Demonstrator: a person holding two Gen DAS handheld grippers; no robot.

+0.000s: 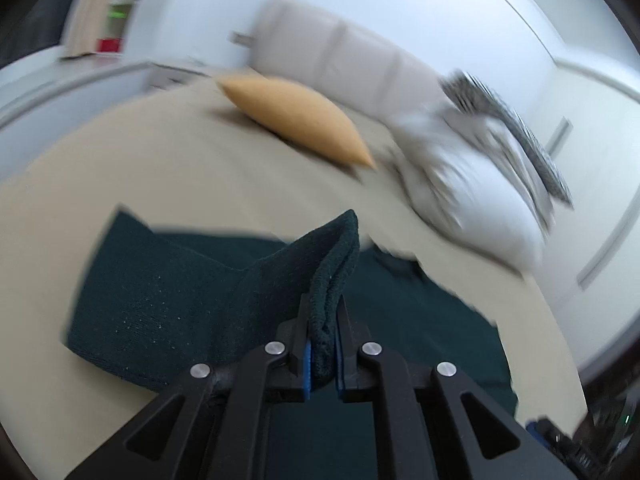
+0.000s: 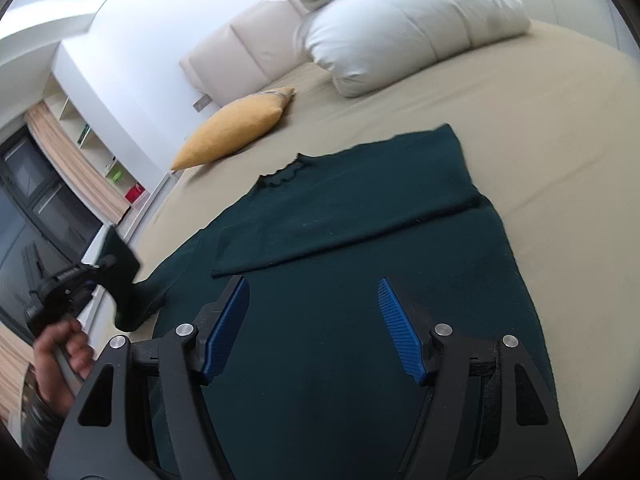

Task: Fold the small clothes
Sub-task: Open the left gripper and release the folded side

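Observation:
A dark green knit sweater (image 2: 360,280) lies spread on the beige bed (image 2: 560,128), one sleeve folded across its chest. My left gripper (image 1: 323,312) is shut on the other sleeve's cuff (image 1: 336,264) and holds it lifted above the bed; the sleeve (image 1: 160,300) trails to the left. In the right wrist view the left gripper (image 2: 120,276) shows at the sweater's left edge with the sleeve in it. My right gripper (image 2: 314,292) is open and empty, just above the sweater's lower body, blue pads (image 2: 396,328) wide apart.
A yellow cushion (image 2: 236,128) lies beyond the sweater near the padded headboard (image 2: 240,48). White pillows and a bunched duvet (image 2: 400,32) sit at the bed's head. A window and shelves (image 2: 88,148) are at the left.

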